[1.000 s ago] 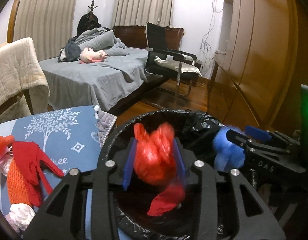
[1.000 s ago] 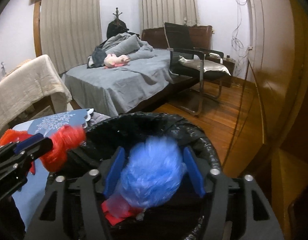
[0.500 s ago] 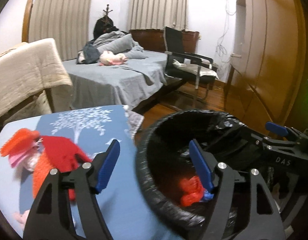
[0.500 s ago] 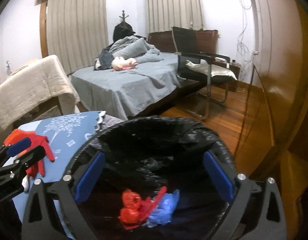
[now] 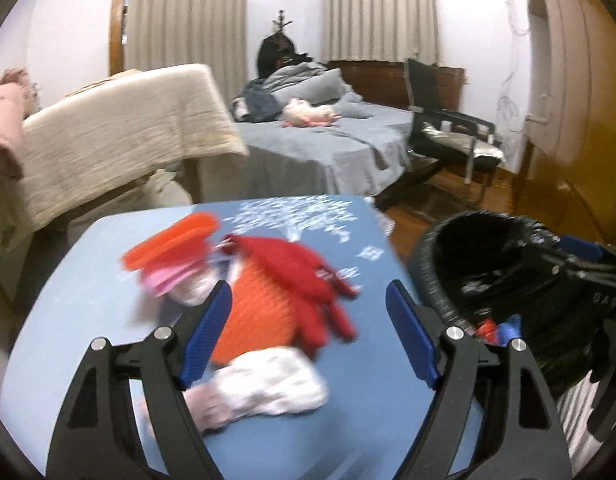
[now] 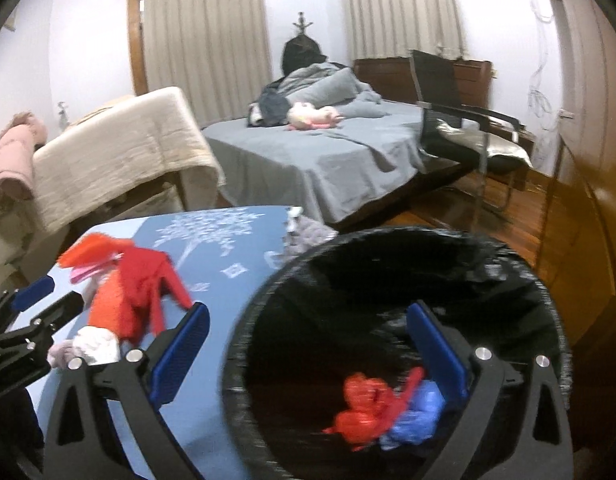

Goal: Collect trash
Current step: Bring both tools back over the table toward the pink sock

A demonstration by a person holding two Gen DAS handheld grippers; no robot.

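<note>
My left gripper [image 5: 308,292] hovers over the blue patterned table [image 5: 88,300], its jaws opening with nothing pressed between them. Below and ahead of it lies a pile: a red glove [image 5: 300,264], an orange knit piece [image 5: 256,312], a white crumpled wad [image 5: 276,388] and an orange-and-pink item [image 5: 172,240]. My right gripper [image 6: 308,311] stands wide open and empty, straddling the near rim of the black-lined bin [image 6: 507,264]. A red crumpled bag [image 6: 363,404] and a blue one [image 6: 415,420] lie at the bin's bottom.
The bin [image 5: 431,276] stands just right of the table's edge. Behind are a grey bed [image 6: 327,160], a black chair [image 6: 459,136], a beige blanket over a rack [image 5: 120,128], and a wooden wardrobe [image 6: 587,160] on the right above wooden floor.
Both grippers opened and let go: the red and blue bags fell into the bin. Both then swung left; the left one went from over the bin to over the table's pile.
</note>
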